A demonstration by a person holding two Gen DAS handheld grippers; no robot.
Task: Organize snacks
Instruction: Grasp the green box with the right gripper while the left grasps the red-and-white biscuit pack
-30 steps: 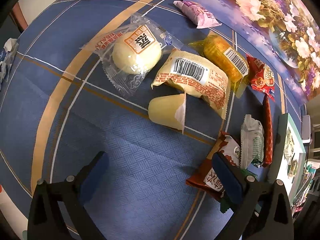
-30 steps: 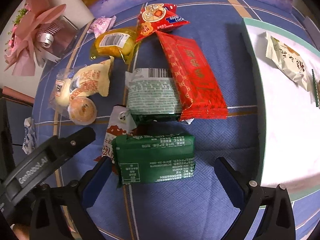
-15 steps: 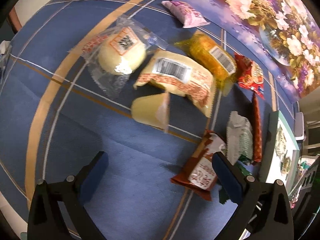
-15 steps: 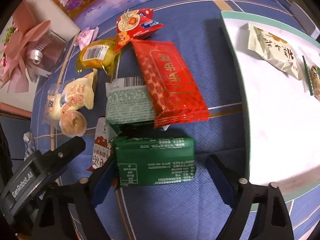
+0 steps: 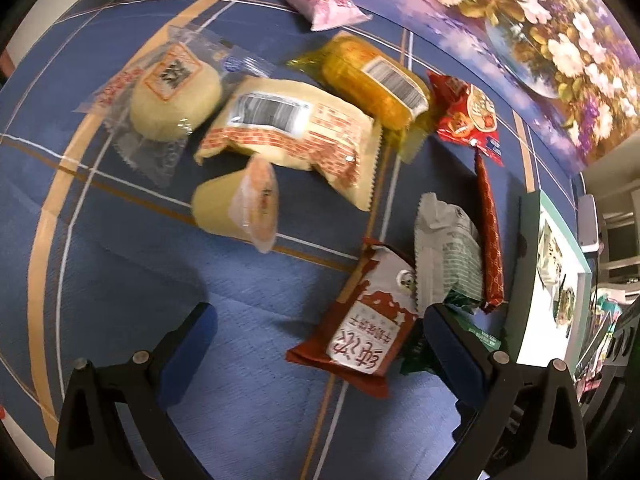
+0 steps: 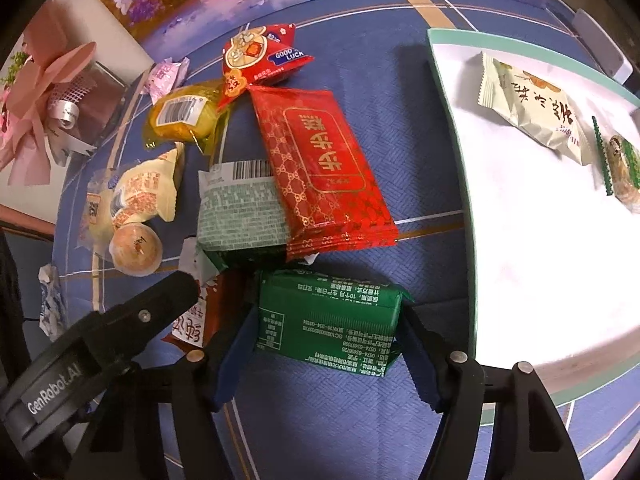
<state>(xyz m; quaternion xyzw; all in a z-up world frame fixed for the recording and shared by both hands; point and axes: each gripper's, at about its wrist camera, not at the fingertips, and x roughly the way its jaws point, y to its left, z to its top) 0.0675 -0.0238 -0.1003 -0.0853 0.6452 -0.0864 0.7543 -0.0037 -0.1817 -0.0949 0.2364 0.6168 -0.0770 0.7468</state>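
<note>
In the right wrist view our right gripper (image 6: 326, 356) has narrowed from the wide spread of a second ago; its jaws are closing around the dark green snack packet (image 6: 326, 316) at lower centre, and the pads now sit against its two short ends. We judge the grasp nearly made, so the lift toward the white tray (image 6: 472, 216) at the right, where two snacks already lie, should come next. The red packet (image 6: 324, 168) above overlaps a pale green one (image 6: 240, 216).

In the left wrist view our left gripper (image 5: 320, 344) is spread open and empty; the brown-and-white packet (image 5: 360, 320) has slid in between its fingers since a second ago, a likely next pick.
</note>
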